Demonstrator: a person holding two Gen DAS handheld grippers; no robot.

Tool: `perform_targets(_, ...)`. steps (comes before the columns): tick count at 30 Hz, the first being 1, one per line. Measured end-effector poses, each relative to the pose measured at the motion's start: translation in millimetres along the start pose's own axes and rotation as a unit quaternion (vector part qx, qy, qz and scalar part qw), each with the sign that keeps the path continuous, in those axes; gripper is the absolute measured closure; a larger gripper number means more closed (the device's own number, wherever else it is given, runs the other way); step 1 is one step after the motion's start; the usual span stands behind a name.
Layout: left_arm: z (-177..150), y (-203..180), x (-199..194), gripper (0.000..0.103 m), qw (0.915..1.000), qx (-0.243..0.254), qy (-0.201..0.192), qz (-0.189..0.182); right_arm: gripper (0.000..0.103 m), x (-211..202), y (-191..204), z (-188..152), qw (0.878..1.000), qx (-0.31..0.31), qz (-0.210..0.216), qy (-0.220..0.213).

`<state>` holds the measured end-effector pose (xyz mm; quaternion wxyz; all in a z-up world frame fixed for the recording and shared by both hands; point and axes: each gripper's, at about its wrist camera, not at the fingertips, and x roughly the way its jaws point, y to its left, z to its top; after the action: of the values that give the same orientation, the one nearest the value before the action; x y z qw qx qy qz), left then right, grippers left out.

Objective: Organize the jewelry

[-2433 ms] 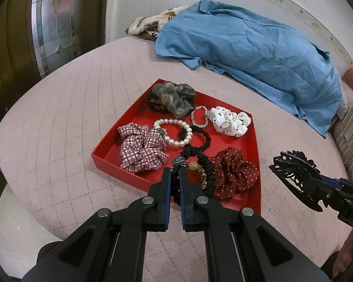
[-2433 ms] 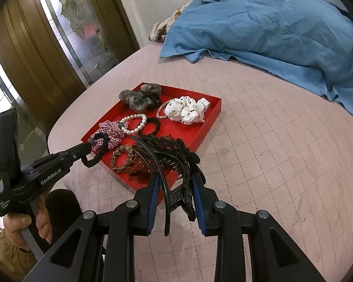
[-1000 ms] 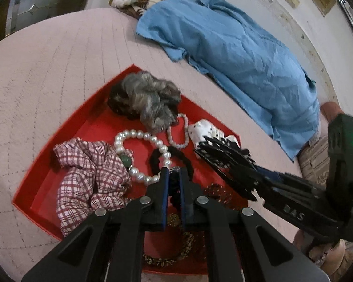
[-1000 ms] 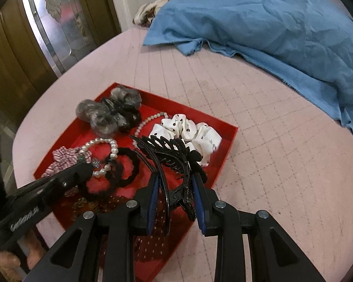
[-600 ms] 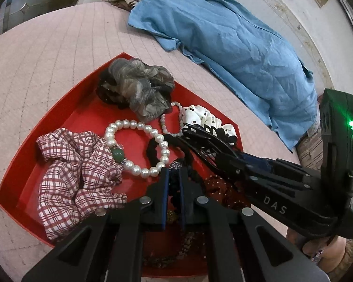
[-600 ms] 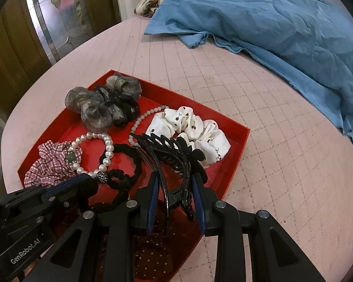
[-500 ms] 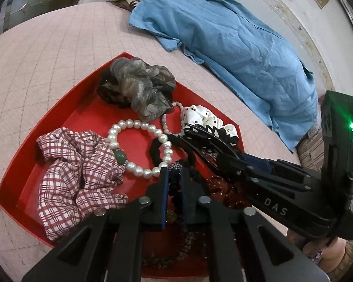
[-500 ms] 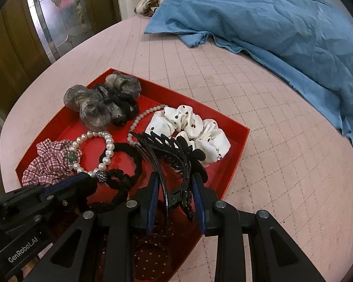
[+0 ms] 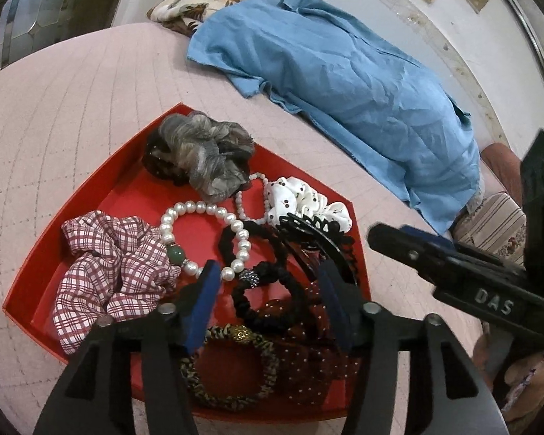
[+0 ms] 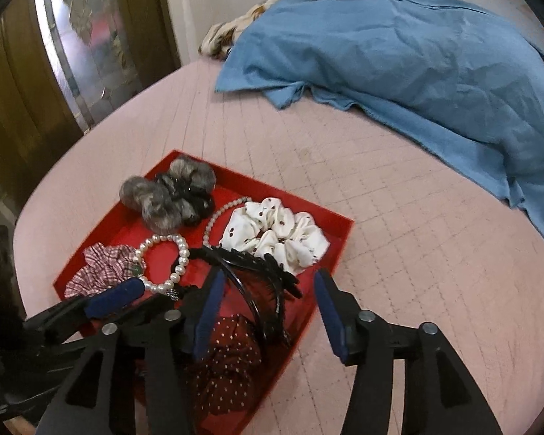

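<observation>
Both grippers are over the red tray (image 9: 90,195), which lies on the pink quilted bed cover (image 10: 399,217), and both sets of jaws are opening with nothing pressed between the pads. The left gripper (image 9: 268,290) has its jaws about half apart; the black beaded hair tie (image 9: 272,290) lies in the tray between them, free. The right gripper (image 10: 268,301) is also about half open, and the black claw clip (image 10: 257,272) rests in the tray by its left pad, apparently let go.

Risks, as I judge them: the clip's teeth lie against the dark red dotted scrunchie (image 10: 228,355) and the hair tie, so a pad that lifts away carelessly may catch a loop and drag items out. The tray is crowded at 6 o'clock, so things can tangle.

The left wrist view shows the leopard-print hair band (image 9: 232,366) at 6 o'clock of the tray and the whole pearl bracelet (image 9: 203,235); the right view hides the band. The right view shows the white cherry-print scrunchie (image 10: 275,235) fully, at 3 o'clock of the tray.
</observation>
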<state>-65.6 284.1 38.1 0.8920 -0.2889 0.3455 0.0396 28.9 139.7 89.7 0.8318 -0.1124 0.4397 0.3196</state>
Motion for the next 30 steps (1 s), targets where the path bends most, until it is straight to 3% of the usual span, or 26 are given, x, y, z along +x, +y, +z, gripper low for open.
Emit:
perform_targets(4, -1, -2, -5, 0.026, 0.9999, 0.002, -0.010, -0.004, 0.046, -14, -9, -13, 1.000, 0.013, -0.006, -0.004)
perform_targets(10, -6, -14, -9, 0.020, 0.9994, 0.027, -0.021, -0.007, 0.040, -34, -17, -43, 0.998, 0.006, -0.054, -0.013)
perform_targets(18, -12, -30, -29, 0.019, 0.9925, 0.056, -0.067, 0.085, 0.039, -59, -40, -72, 0.997, 0.021, -0.065, -0.026)
perform_targets(21, -17, -42, -46, 0.018, 0.9836, 0.071, -0.099, 0.133, 0.038, -66, -55, -85, 0.997, 0.046, -0.057, -0.025)
perform_targets(23, -19, -50, -57, 0.012, 0.9771, 0.076, -0.119, 0.159, 0.038, -68, -63, -93, 0.996, 0.061, -0.053, -0.026)
perform_targets(30, -27, -86, -99, 0.006, 0.9476, 0.109, -0.181, 0.240, 0.038, -82, -83, -119, 0.993, 0.104, -0.038, -0.035)
